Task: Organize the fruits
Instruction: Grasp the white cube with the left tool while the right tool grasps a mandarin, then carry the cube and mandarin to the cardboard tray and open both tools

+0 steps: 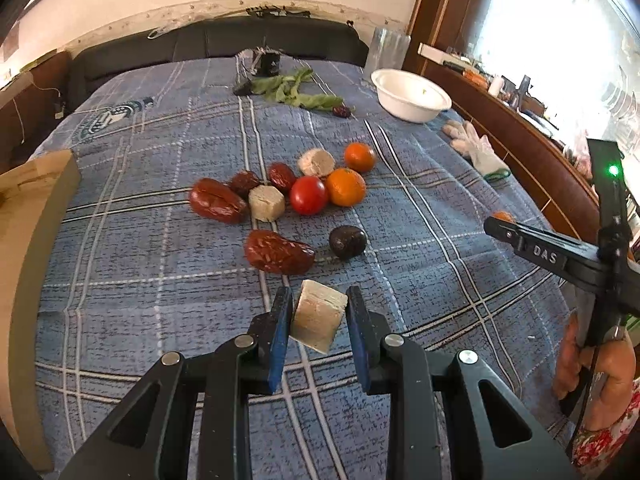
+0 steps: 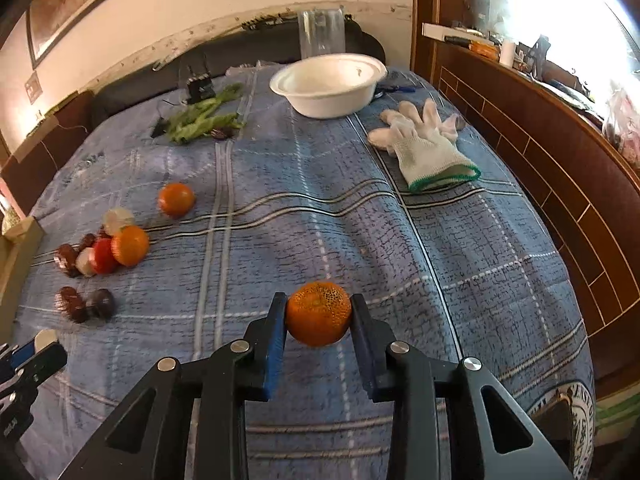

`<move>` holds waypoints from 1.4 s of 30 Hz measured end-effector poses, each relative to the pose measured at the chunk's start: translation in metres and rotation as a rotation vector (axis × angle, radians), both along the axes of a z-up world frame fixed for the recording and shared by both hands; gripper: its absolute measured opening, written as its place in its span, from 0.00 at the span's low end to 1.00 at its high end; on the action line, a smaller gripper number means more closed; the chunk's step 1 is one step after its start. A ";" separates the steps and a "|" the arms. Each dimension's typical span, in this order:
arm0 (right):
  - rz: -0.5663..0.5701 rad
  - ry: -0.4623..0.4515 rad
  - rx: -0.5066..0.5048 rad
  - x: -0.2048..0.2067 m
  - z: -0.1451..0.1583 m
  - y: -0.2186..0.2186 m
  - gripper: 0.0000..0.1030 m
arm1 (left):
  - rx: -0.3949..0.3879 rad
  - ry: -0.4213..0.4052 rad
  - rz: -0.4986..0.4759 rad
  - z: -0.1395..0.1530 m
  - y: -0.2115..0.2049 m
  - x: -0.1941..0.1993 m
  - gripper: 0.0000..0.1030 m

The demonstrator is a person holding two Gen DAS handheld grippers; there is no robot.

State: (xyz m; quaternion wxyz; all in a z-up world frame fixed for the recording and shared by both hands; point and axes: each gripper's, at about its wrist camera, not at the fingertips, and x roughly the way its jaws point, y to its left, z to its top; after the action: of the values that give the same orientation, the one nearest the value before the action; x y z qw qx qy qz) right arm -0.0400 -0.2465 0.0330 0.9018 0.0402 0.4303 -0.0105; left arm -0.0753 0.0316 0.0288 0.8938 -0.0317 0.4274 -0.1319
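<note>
Left wrist view: we see the left gripper (image 1: 319, 312) pinching a pale cube (image 1: 319, 317) between its blue pads, lifted a little above the blue plaid cloth (image 1: 160, 280). Beyond it lie a wrinkled red date (image 1: 278, 257) and a dark round fruit (image 1: 348, 241) side by side; farther off we find a cluster holding a tomato (image 1: 308, 195), two oranges (image 1: 345, 186), more dates and two pale pieces. A white bowl (image 1: 411, 95) stands at the far right, with green leaves (image 1: 296, 90) to its left and a white glove (image 1: 476, 146) nearer. At the right edge a hand (image 1: 596, 376) carries the other tool. Right wrist view: we see the right gripper (image 2: 319, 314) clamped on an orange fruit (image 2: 319, 314), both pads pressing its sides, near the middle of the cloth. The fruit cluster (image 2: 104, 252) lies to the left, the bowl far ahead, the glove to its right.
</note>
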 end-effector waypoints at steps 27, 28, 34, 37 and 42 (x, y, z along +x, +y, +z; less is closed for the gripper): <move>0.723 -0.055 0.181 -0.062 0.063 0.317 0.33 | 0.113 -0.051 0.665 0.041 0.290 -0.070 0.26; 0.749 -0.046 0.185 -0.062 0.060 0.332 0.33 | 0.116 -0.043 0.687 0.038 0.300 -0.071 0.26; 0.858 0.015 0.156 -0.059 0.031 0.396 0.33 | 0.118 -0.015 0.733 0.026 0.326 -0.080 0.26; 0.889 0.044 0.129 -0.061 0.016 0.415 0.34 | 0.112 -0.004 0.730 0.017 0.331 -0.079 0.26; 0.916 0.069 0.085 -0.064 -0.004 0.432 0.34 | 0.105 0.004 0.729 0.010 0.330 -0.074 0.26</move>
State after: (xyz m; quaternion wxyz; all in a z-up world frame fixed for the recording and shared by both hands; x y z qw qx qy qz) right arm -0.1037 0.1856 0.0285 0.7960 -0.1174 0.4336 0.4056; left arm -0.1494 0.3620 0.0391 0.8817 -0.1363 0.3960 0.2173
